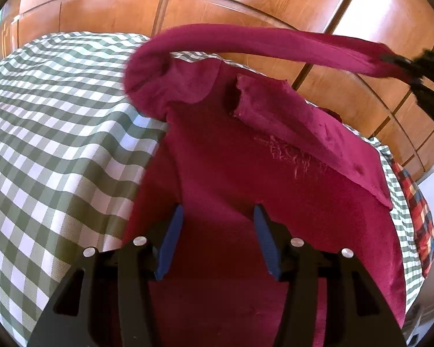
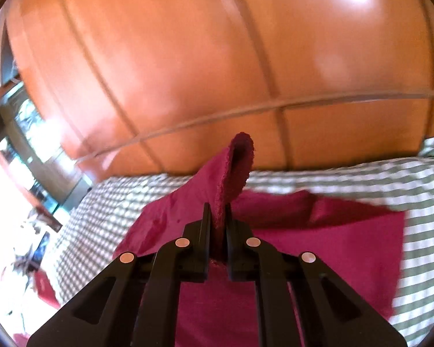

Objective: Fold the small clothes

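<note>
Crimson garment [image 1: 217, 173] flat on bed, one sleeve [image 1: 260, 46] lifted

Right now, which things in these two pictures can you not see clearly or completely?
- Left wrist view: the near hem of the magenta garment is hidden behind the open left gripper.
- Left wrist view: the plaid cloth is cut off by the bed edge.
- Right wrist view: motion blur smears the checked sheet; the fabric end inside the right gripper is hidden by its fingers.
</note>
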Demonstrator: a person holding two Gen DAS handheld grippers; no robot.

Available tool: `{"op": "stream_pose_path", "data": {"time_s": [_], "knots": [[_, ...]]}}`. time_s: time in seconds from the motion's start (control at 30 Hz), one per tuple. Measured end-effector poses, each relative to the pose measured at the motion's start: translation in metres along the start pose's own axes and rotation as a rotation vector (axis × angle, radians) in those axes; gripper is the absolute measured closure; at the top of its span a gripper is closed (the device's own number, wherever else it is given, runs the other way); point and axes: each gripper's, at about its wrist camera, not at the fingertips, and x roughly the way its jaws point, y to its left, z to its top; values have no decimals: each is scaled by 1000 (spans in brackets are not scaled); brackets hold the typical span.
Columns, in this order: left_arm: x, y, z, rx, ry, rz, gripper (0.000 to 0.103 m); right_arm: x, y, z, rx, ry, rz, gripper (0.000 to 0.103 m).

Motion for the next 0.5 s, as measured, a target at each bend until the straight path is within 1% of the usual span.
{"op": "stream_pose_path", "data": {"time_s": [0.03,0.07,0.13,0.23,0.3,0.4,0.5], "knots": [[0,0,0,-1,0,0,52,-4,-12,0,11,-1,-19,96],[0,0,0,-1,0,0,52,-10,-32,-4,34,3,-57,96],[0,0,0,0,1,0,52,-13,-65,-13,96,19,-107,96],[2,-1,0,5,6,7,52,-11,-122,-40,206,72,-195,96],[2,-2,0,14,9,15,51,-4,-150,-55,274,116,-214,96],[1,-4,1,19,16,22,51,5,-172,-76,321,158,-232,96],[-5,-4,5,7,22,16,50,12,-177,-86,344,167,-226,96]]}}
